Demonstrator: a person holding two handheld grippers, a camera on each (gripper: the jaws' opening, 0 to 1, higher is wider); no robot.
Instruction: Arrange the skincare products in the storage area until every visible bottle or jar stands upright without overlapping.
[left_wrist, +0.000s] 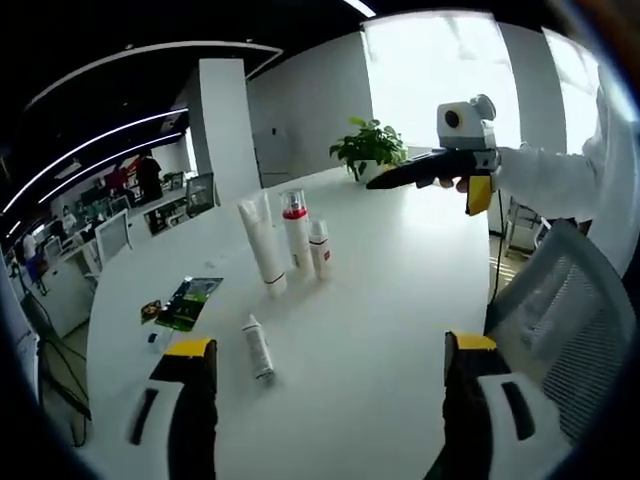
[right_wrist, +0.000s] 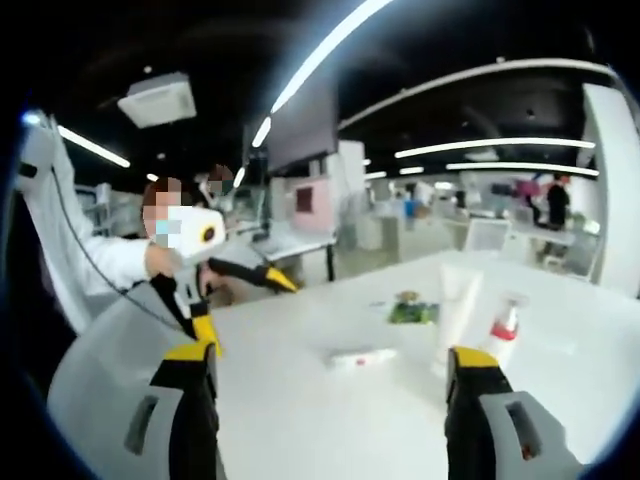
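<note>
A tube (left_wrist: 258, 347) lies flat at lower centre, just above the left gripper (left_wrist: 330, 360), both grippers' jaws apart and empty; right gripper (right_wrist: 330, 365).

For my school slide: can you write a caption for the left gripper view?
Three bottles stand upright on the white table; one tube lies flat.

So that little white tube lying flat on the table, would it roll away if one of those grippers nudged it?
Probably somewhat. The small tube lies on its side on the smooth white table, and its body looks rounded, so a sideways nudge might roll it. It looks small and likely light, so it should slide easily too. It would probably tip easily once stood up, being narrow.
</note>
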